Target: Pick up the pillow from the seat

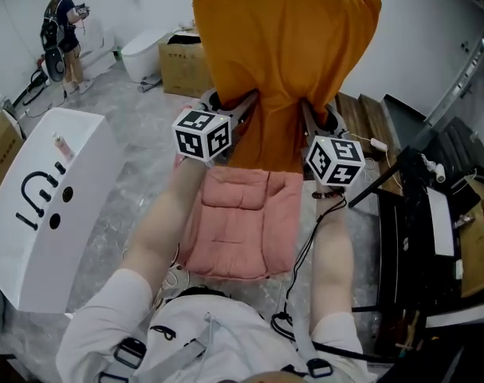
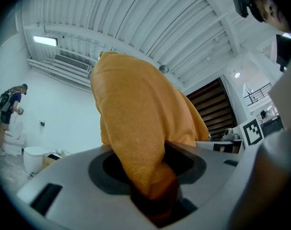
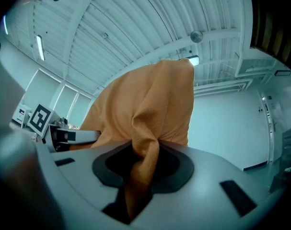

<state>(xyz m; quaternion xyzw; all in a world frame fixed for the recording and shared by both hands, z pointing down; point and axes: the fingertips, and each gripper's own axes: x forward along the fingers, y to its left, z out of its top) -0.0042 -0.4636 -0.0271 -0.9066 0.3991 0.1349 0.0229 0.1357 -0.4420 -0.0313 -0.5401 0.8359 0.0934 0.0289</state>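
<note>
An orange pillow [image 1: 281, 46] hangs in the air above a pink padded seat [image 1: 242, 222], lifted off it. My left gripper [image 1: 243, 104] is shut on the pillow's lower edge at the left, and my right gripper [image 1: 309, 112] is shut on that edge at the right. In the left gripper view the orange pillow [image 2: 135, 123] bunches down into the left gripper [image 2: 152, 188] between its jaws. In the right gripper view a twisted fold of the pillow [image 3: 150, 109] runs down between the jaws of the right gripper [image 3: 138, 181]. The fingertips are hidden by cloth.
A large white box-shaped unit [image 1: 50, 206] stands at the left. A cardboard box [image 1: 182, 62] and a toilet [image 1: 142, 54] are behind the pillow. A person [image 1: 62, 30] stands far back left. Black equipment and cables [image 1: 417, 214] crowd the right side, next to wooden slats [image 1: 369, 118].
</note>
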